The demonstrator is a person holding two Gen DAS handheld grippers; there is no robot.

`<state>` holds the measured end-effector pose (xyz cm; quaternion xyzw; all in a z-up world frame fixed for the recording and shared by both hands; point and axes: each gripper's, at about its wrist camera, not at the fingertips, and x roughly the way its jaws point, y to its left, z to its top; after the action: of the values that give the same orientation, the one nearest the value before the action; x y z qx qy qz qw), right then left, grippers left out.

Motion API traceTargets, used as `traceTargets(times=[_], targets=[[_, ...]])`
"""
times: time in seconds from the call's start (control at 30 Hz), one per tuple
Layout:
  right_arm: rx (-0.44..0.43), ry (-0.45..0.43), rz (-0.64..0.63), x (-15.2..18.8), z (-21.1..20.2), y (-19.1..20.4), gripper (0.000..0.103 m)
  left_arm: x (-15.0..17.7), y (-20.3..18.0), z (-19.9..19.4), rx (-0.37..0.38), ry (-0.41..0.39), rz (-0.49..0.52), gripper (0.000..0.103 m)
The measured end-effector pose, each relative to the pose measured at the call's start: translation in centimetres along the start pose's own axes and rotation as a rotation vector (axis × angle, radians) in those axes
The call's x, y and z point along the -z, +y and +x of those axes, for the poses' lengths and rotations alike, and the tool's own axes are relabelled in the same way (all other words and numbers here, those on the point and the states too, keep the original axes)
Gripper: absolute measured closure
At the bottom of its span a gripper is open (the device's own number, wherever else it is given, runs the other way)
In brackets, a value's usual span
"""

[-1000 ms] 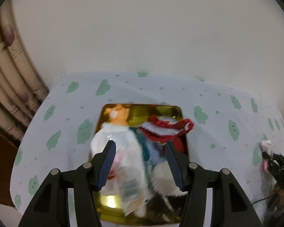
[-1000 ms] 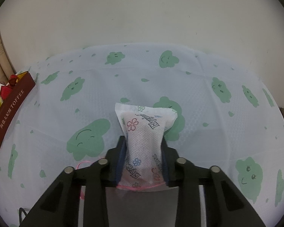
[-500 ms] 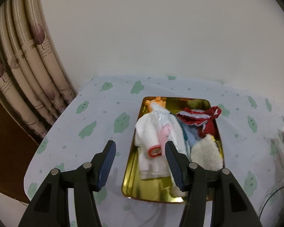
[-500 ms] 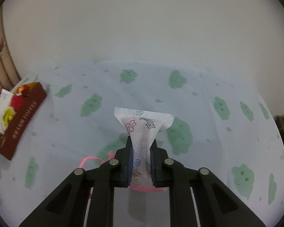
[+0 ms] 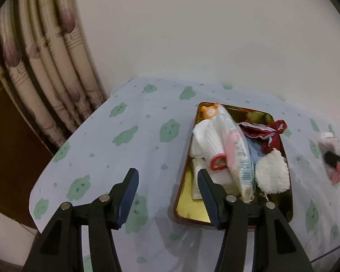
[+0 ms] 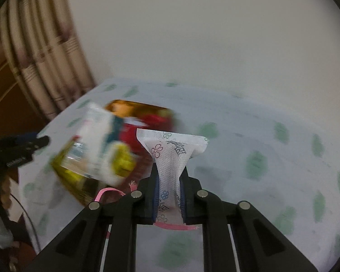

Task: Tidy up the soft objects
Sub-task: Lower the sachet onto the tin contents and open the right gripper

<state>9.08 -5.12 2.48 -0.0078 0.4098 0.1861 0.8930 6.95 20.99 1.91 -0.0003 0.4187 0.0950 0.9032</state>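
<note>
The white flower-printed pouch [image 6: 172, 158] stands at lower centre of the right wrist view, pinched at its waist by the right gripper [image 6: 168, 196], whose fingers have just closed tight on it. A pink ribbon [image 6: 176, 226] hangs at its base. That view shows the gold tin [image 6: 79, 192] only as a blur at left. The left wrist view shows the tin [image 5: 192, 213] sharply, right of centre, packed with a white cloth [image 5: 206, 140], a clear packet [image 5: 236, 149], red fabric [image 5: 267, 133] and a white fluffy piece [image 5: 272, 173]. The left gripper [image 5: 167, 189] is spread and empty. The cloud-print desk [image 5: 129, 136] lies bare left of the tin, its edge meeting the curtain [image 5: 45, 68] at upper left.
</note>
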Motion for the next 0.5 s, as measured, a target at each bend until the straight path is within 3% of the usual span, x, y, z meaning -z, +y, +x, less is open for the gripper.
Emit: traceTargets(times=[0.23, 0.5], targets=[[-0.035, 0.016, -0.072, -2.4, 3.4, 6.4, 0.089, 1.0, 1.5, 0.7, -0.043, 0.02, -0.026, 0.048], [0.003, 0.053, -0.053, -4.3, 7.9, 8.1, 0.087, 1.2, 2.4, 1.0, -0.064, 0.012, -0.036, 0.048]])
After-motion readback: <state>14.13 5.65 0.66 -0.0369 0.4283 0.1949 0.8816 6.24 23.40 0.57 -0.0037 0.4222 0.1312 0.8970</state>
